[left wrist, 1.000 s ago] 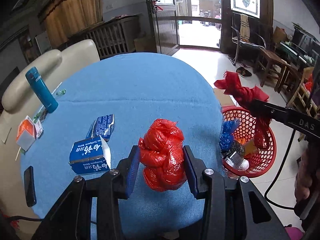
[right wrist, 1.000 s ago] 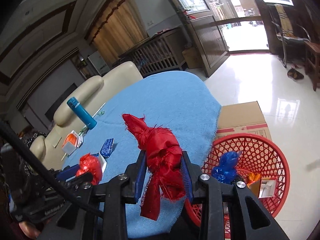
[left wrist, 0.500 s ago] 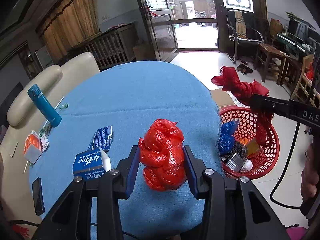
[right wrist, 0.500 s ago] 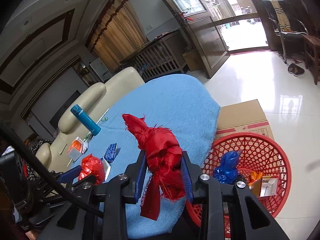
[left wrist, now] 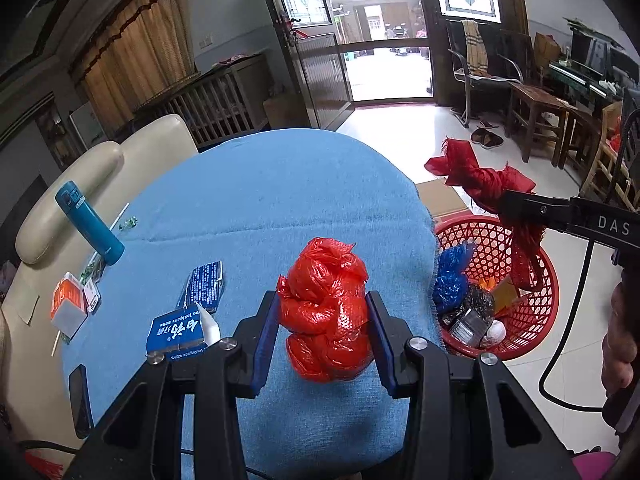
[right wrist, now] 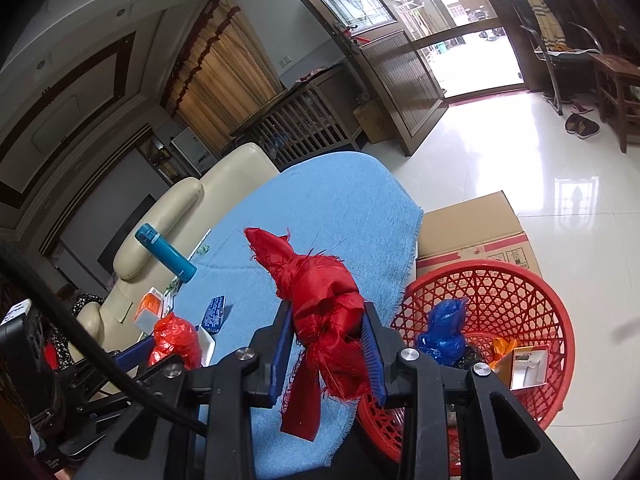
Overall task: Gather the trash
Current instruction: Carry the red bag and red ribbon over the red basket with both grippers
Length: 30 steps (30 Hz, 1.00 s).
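Observation:
My left gripper (left wrist: 322, 320) is shut on a crumpled red plastic bag (left wrist: 326, 312) and holds it above the blue tablecloth (left wrist: 260, 208). My right gripper (right wrist: 326, 340) is shut on a knotted red cloth (right wrist: 320, 308) and holds it over the table's edge, beside the red mesh basket (right wrist: 520, 292) on the floor. The cloth (left wrist: 480, 184) also shows in the left wrist view above the basket (left wrist: 536, 304). The basket holds a blue bag (right wrist: 440, 336) and several other scraps.
On the cloth lie a blue toothpaste box (left wrist: 180, 332), a small blue packet (left wrist: 206, 288), a teal bottle (left wrist: 90, 224), an orange-white carton (left wrist: 68, 308) and a phone (left wrist: 80, 400). A cardboard box (right wrist: 472, 228) stands behind the basket. A cream sofa (left wrist: 80, 168) lies beyond.
Both grippers have risen a little with their loads. The red cloth has drifted slightly right, further over the basket. Both grips are unchanged.

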### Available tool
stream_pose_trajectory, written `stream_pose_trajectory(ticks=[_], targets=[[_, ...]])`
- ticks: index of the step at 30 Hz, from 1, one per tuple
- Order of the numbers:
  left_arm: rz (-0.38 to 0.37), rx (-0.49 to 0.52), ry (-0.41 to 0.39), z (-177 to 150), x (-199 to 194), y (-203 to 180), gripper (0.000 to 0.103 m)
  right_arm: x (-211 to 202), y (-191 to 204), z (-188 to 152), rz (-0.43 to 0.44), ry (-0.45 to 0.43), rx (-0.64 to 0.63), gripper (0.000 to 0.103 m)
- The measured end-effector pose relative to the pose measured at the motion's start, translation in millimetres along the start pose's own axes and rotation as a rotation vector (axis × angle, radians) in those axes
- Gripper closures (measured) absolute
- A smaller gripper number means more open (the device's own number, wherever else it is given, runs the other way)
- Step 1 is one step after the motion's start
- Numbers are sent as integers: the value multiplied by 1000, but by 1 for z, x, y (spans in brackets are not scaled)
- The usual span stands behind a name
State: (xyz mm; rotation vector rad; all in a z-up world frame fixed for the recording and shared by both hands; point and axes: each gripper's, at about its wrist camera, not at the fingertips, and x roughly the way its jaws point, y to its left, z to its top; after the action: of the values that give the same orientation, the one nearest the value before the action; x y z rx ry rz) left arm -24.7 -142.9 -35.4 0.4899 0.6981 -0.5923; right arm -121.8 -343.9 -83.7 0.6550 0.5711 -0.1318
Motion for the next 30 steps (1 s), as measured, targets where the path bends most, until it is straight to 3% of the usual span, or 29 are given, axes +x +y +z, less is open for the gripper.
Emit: stream_pose_trajectory(ticks=[23,30], targets=[[-11,-72,-19,-4,-5,17,58,8,27,-5,2,24,-65,68],[-8,-62,-29,5,-12,12,58,-8,19,6,-16,-24,-45,68]])
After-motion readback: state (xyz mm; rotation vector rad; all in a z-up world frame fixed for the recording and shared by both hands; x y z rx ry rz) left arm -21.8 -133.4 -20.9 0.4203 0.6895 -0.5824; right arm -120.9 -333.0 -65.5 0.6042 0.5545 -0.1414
